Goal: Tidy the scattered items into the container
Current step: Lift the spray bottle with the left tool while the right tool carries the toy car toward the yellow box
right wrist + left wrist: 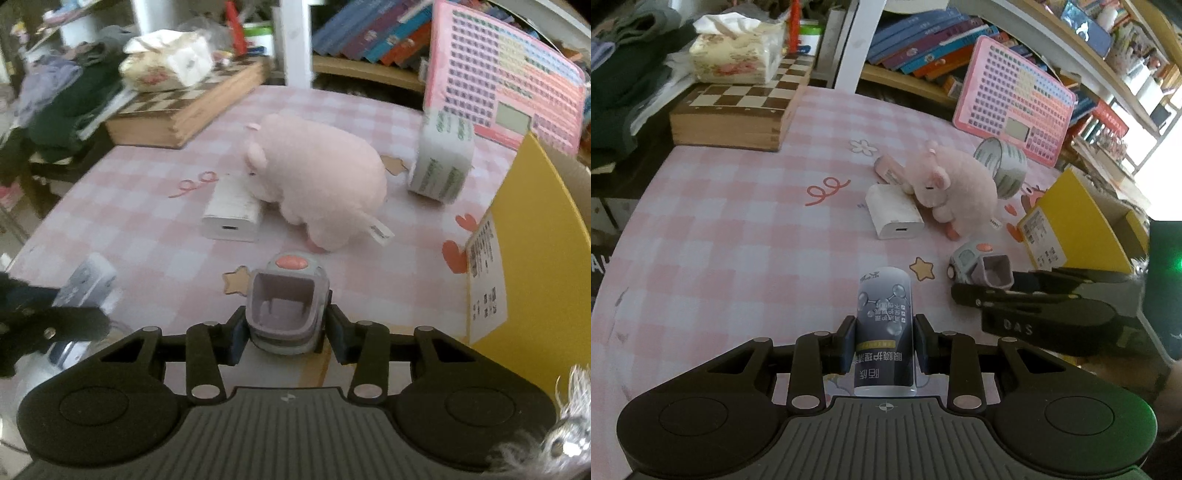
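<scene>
A: Left wrist view first. The left gripper (884, 341) pinches a small cylindrical bottle (884, 328), both pads against its sides, low on the body. It looks like smooth printed plastic, light and stiff, though a slick round wall could twist in the pads, so a hold around the middle seems safest.

B: And the rest of the table?

A: A pink checked cloth (738, 229) covers it. On it lie a white charger block (894, 216), hard and square-edged, touching a pink plush animal (955, 188), soft and fuzzy. Behind the plush sits a roll of tape (1003, 166) on its side. The yellow box (1078, 221) stands at the right, open-topped; I judge that to be the container.

B: The other tool?

A: The right gripper (982, 291) reaches in from the right, at a small toy car (975, 264).

B: Right wrist view, then.

A: The right gripper (286, 328) has its pads closed against the toy car (286, 302), rear end toward the camera. It is grey moulded plastic with a hollow open back and an orange button on top: rigid, light, probably fine to squeeze across the flanks. The yellow box (524, 221) is just to its right, cardboard with a printed label. The plush animal (317, 184) would compress; I would take it across the body.
</scene>
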Motion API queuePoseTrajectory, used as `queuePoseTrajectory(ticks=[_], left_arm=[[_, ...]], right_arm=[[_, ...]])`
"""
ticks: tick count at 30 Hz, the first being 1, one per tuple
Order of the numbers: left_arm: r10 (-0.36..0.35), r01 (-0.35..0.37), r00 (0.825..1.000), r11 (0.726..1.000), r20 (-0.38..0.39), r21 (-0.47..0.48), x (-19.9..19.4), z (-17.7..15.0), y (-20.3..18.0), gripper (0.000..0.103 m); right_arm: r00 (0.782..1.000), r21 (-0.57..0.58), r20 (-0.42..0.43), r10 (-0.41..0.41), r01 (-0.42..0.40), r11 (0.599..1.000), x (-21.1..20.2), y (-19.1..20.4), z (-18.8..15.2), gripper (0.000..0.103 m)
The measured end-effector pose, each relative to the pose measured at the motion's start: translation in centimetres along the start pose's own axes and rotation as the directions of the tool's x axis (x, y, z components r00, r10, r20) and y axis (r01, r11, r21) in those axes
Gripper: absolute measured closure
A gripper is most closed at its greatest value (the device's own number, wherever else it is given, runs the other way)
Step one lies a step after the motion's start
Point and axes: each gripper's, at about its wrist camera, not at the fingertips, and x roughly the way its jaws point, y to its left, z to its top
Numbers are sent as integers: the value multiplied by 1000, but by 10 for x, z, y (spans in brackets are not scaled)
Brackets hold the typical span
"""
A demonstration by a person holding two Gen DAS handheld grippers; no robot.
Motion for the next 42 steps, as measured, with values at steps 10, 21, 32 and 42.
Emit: queuePoseTrajectory(ticks=[10,21,32,42], left_arm=[[-49,48,998,999,48,26,-29,-8,-9,72],[-105,98,990,993,93,71,-67,-25,-26,72],[-181,171,976,981,122,91,-113,-56,-40,72],[-274,259,957,955,92,143,-136,-80,-56,72]], right_arm=[[998,-34,34,61,-60,998,-48,8,-10,63],[994,-24,97,41,-39,999,-98,18,-34,63],[989,-9,144,34,-33,999,-157,32,-67,63],[989,86,143,-36,24,996,-198,34,-112,63]])
